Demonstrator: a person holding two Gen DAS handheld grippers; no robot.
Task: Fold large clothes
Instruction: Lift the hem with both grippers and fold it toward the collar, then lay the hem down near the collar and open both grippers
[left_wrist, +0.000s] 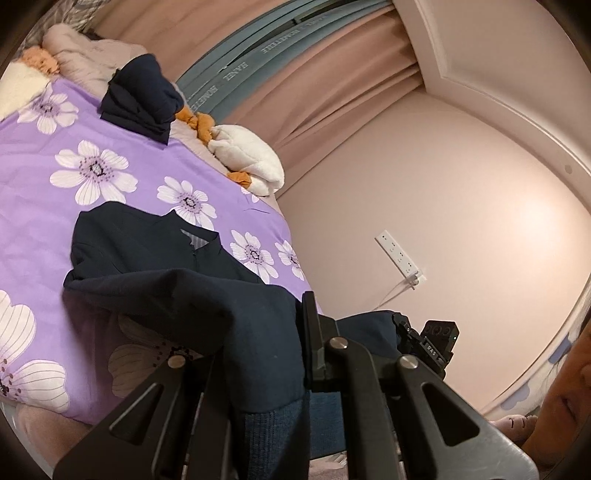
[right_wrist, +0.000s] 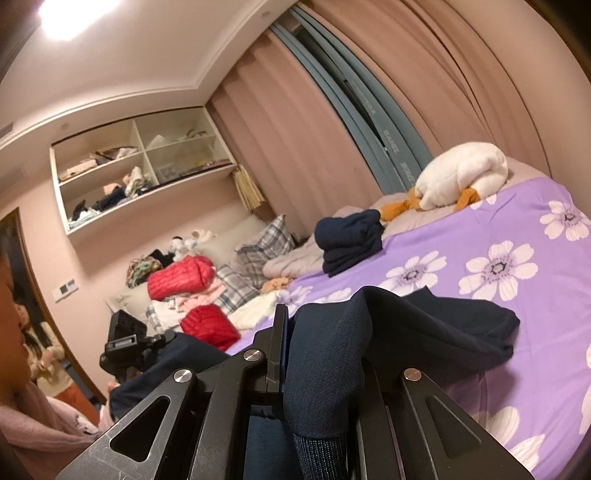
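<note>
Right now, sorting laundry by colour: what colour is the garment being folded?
Dark navy garment, clearest in the left wrist view.

Bed with purple floral cover (left_wrist: 33, 229), bare part at (right_wrist: 461, 236). Directly on it: dark navy garment (left_wrist: 147, 254) spread near the close edge, partly lifted off; folded navy pile (right_wrist: 349, 236) farther back; white plush duck (right_wrist: 461, 173) at the far edge; grey blanket (right_wrist: 295, 260) bunched near the plaid pillows (right_wrist: 266, 243).
</note>
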